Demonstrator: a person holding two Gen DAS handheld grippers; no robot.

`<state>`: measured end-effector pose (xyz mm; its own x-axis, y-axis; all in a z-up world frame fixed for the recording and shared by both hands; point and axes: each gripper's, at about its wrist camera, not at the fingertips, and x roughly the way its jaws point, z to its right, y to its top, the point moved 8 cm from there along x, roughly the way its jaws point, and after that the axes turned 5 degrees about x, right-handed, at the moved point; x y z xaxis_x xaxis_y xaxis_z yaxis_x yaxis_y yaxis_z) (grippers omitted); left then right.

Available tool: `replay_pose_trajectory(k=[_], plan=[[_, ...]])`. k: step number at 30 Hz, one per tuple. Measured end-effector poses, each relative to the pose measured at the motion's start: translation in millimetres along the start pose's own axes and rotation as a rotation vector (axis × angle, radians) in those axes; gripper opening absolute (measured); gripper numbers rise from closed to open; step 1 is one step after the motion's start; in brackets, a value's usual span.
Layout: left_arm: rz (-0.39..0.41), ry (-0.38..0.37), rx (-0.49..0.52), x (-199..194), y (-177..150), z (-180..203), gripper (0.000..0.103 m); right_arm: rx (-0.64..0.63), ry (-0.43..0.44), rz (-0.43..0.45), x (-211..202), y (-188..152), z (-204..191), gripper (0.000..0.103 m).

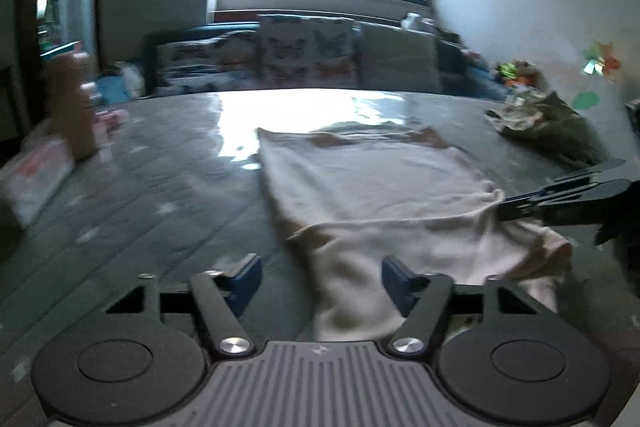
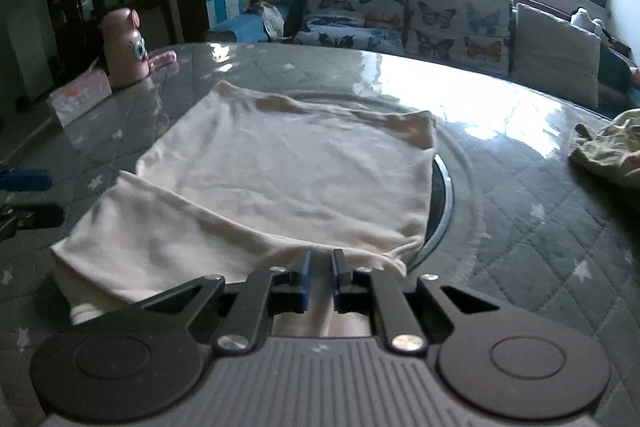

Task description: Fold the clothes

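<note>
A cream shirt with tan trim point(image 1: 372, 183) lies on the glossy quilted table point(image 1: 160, 195), its near part folded over. It also shows in the right wrist view point(image 2: 288, 171). My left gripper point(image 1: 320, 279) is open, jaws wide, with the shirt's near corner lying between and under them. My right gripper point(image 2: 320, 275) is shut on the shirt's near hem, with cloth pinched between the blue pads. In the left wrist view the right gripper point(image 1: 508, 205) comes in from the right, clamped on the shirt's edge.
A pink bottle point(image 2: 122, 45) and a white packet point(image 2: 80, 99) stand at the table's far left. A crumpled green garment point(image 2: 608, 151) lies at the right; it also shows in the left wrist view point(image 1: 540, 123). A sofa with butterfly cushions point(image 2: 440, 19) is behind the table.
</note>
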<state>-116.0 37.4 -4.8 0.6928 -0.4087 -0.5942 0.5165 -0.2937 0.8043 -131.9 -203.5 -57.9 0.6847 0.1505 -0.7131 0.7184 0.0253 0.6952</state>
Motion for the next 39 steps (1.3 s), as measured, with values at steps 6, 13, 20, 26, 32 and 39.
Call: replay_pose_trajectory(k=[6,13,20,26,32,39], plan=[[-0.028,-0.069,0.037,35.8,14.6,20.3,0.048,-0.044,0.001,0.028,-2.2,3.0,-5.6,0.010],[-0.066,-0.076,0.047,50.7,6.3,15.2,0.044,-0.054,0.002,0.000,9.3,-3.6,-2.7,0.011],[-0.065,-0.071,0.085,44.9,2.2,16.8,0.044,-0.103,0.020,0.006,-5.9,-9.0,-8.9,0.018],[-0.055,-0.123,0.204,8.0,-8.6,30.2,0.055,-0.136,0.011,-0.011,-17.8,-21.2,-6.5,0.026],[-0.070,-0.194,0.417,-23.2,-36.5,59.3,0.063,-0.238,0.030,-0.039,-30.4,-39.5,-17.9,0.039],[-0.052,-0.246,0.555,-23.6,-56.3,89.9,0.066,-0.287,0.020,-0.047,-50.8,-49.1,-21.8,0.042]])
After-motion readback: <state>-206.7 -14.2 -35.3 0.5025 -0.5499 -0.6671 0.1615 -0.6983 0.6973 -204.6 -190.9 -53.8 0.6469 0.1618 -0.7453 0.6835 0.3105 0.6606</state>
